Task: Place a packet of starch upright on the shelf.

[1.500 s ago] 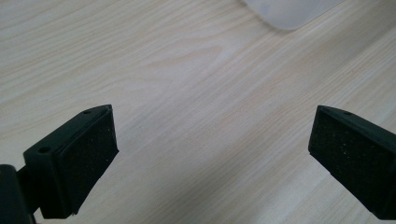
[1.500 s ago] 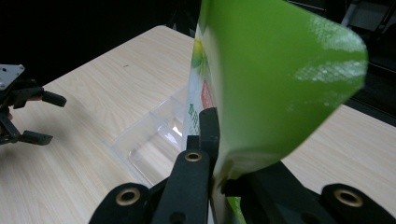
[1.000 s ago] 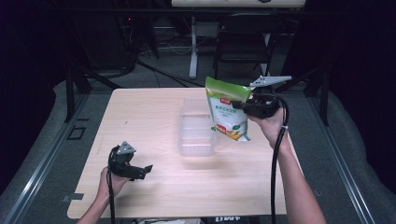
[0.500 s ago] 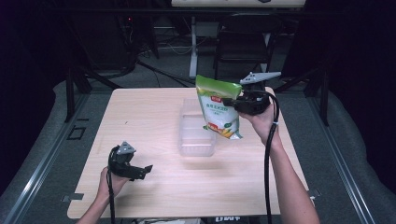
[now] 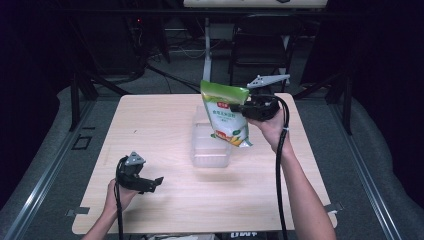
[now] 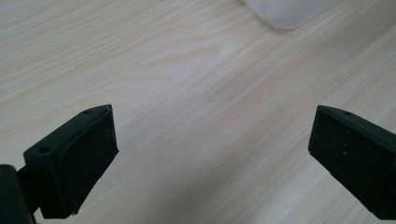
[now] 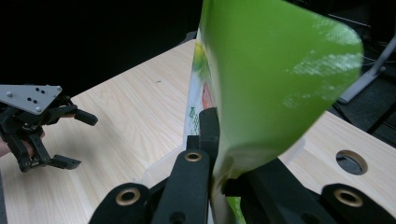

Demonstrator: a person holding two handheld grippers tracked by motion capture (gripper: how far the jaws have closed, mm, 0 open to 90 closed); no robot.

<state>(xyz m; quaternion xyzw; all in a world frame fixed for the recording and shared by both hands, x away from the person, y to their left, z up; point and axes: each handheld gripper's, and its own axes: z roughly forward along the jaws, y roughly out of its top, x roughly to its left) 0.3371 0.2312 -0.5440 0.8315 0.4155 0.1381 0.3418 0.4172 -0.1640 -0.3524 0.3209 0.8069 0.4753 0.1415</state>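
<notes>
right gripper (image 5: 243,109) clamped on a green bag (image 5: 227,114), bag held up over a clear plastic box (image 5: 210,146) in the middle of the table (image 5: 150,125), left gripper (image 5: 150,183) near the left front, jaws wide apart, holding nothing

A light wooden table (image 5: 160,125) with pale grain stands on a grey floor (image 5: 50,135). A clear plastic container (image 5: 210,150) sits directly on it near the middle. Near its right edge, the right gripper view shows a round hole (image 7: 351,162) through the tabletop.
</notes>
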